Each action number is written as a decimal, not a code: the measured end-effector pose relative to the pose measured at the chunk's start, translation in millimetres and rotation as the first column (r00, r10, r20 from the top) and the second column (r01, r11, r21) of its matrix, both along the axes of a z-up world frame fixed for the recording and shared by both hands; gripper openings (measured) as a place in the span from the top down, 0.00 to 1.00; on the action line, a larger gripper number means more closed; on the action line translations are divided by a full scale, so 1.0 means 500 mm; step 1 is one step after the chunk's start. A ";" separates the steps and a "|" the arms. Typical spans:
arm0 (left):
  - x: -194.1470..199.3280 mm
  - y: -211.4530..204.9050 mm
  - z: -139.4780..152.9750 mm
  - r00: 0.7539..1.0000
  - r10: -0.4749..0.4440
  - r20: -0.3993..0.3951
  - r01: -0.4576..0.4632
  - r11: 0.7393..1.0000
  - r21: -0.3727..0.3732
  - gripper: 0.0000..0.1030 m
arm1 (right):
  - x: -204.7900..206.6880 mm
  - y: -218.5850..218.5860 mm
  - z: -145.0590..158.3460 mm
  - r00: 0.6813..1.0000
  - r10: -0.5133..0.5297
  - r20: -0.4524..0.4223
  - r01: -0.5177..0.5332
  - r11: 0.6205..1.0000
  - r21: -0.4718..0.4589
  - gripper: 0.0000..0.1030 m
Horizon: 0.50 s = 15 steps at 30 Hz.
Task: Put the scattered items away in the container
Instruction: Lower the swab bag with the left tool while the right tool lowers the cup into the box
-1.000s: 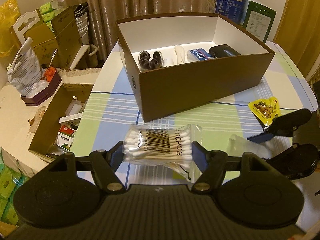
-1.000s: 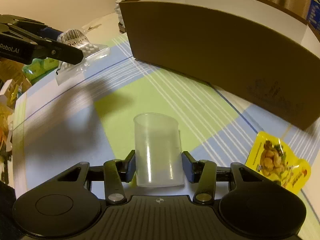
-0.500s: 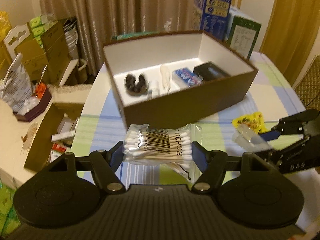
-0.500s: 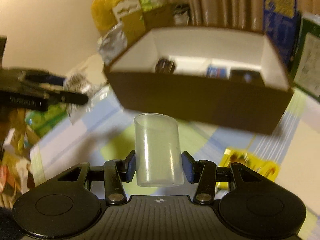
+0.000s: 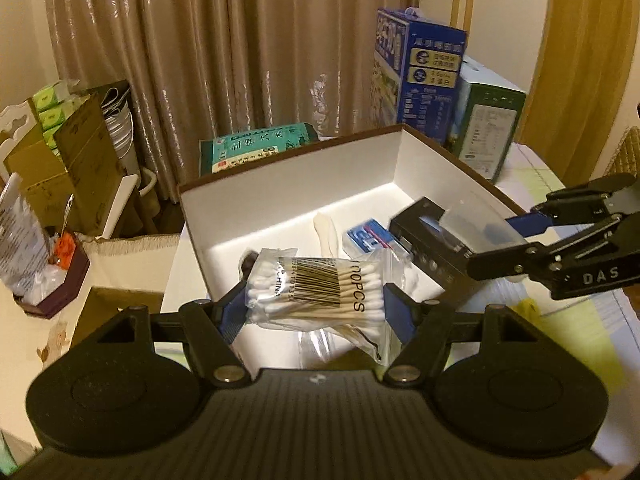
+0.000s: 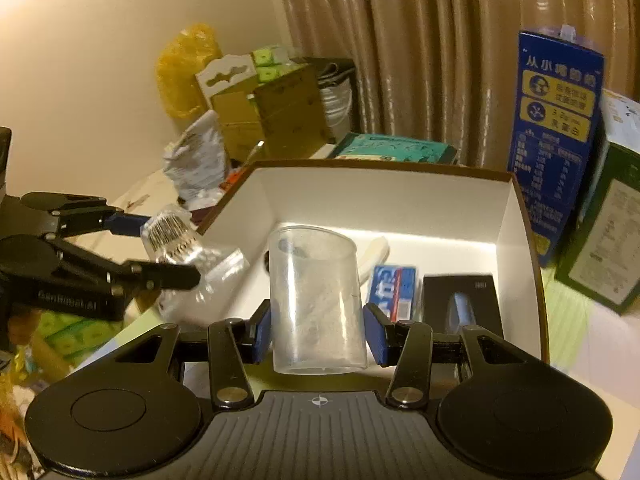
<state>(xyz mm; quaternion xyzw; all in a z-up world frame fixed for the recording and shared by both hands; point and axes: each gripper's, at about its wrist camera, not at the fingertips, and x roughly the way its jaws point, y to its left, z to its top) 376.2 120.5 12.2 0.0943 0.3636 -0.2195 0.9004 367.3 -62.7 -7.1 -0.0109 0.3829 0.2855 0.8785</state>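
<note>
The left hand-held gripper [image 5: 316, 304] is closed on a clear bag of cotton swabs [image 5: 320, 288], its blue pads pressing both ends of the pack, held in the air above the near wall of the box [image 5: 304, 168]. The right hand-held gripper [image 6: 318, 332] clamps a clear plastic cup [image 6: 316, 300] at a narrower spread, upright between its pads, also above the box's near edge.

Only the left view shows a yellow packet [image 5: 528, 308] on the table beside the box; the right view alone shows a yellow bag [image 6: 184, 68] against the wall behind the box.

Inside the box – white within, brown outside – lie a blue packet [image 6: 390, 286], a black case [image 6: 460, 300] beside it and a pale oblong thing [image 5: 326, 232].
</note>
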 end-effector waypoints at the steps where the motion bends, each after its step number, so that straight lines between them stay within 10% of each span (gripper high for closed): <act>1: 0.015 -0.003 -0.003 1.000 -0.009 -0.004 0.009 1.000 0.004 0.35 | 0.018 0.006 -0.005 1.000 -0.007 -0.005 0.007 1.000 -0.006 0.57; 15: 0.168 -0.033 -0.116 0.988 -0.074 -0.136 0.093 0.985 0.142 0.34 | 0.123 0.058 -0.111 0.992 -0.043 -0.121 0.032 0.996 -0.089 0.57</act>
